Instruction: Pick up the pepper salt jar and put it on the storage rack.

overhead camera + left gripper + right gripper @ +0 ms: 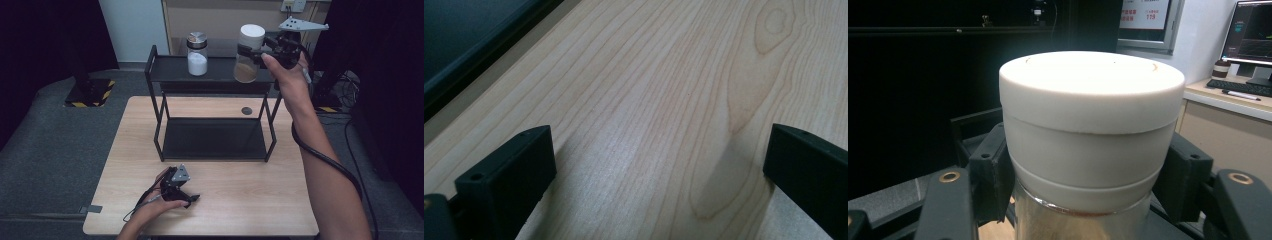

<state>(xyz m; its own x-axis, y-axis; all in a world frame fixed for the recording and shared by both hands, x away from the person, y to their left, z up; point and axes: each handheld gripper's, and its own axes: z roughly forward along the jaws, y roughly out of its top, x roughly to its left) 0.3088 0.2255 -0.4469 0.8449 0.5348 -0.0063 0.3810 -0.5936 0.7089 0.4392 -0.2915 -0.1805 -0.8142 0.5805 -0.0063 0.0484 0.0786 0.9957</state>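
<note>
A glass jar (pixel 248 54) with a white lid and brown powder hangs over the right part of the black rack's top shelf (pixel 170 69). My right gripper (pixel 252 51) is shut on it just under the lid. In the right gripper view the jar's white lid (pixel 1091 125) sits between the two black jaws. A second jar (pixel 197 54), with a metal lid and white powder, stands on the top shelf left of it. My left gripper (pixel 191 200) rests low on the wooden table (pixel 250 200) near its front edge. Its jaws stand wide open over bare wood, with the left gripper (pixel 659 165) holding nothing.
The black two-level rack's lower shelf (pixel 214 138) is bare. A small dark round spot (pixel 246 110) marks the table behind the rack. A cable runs down along the right forearm. Grey floor surrounds the table.
</note>
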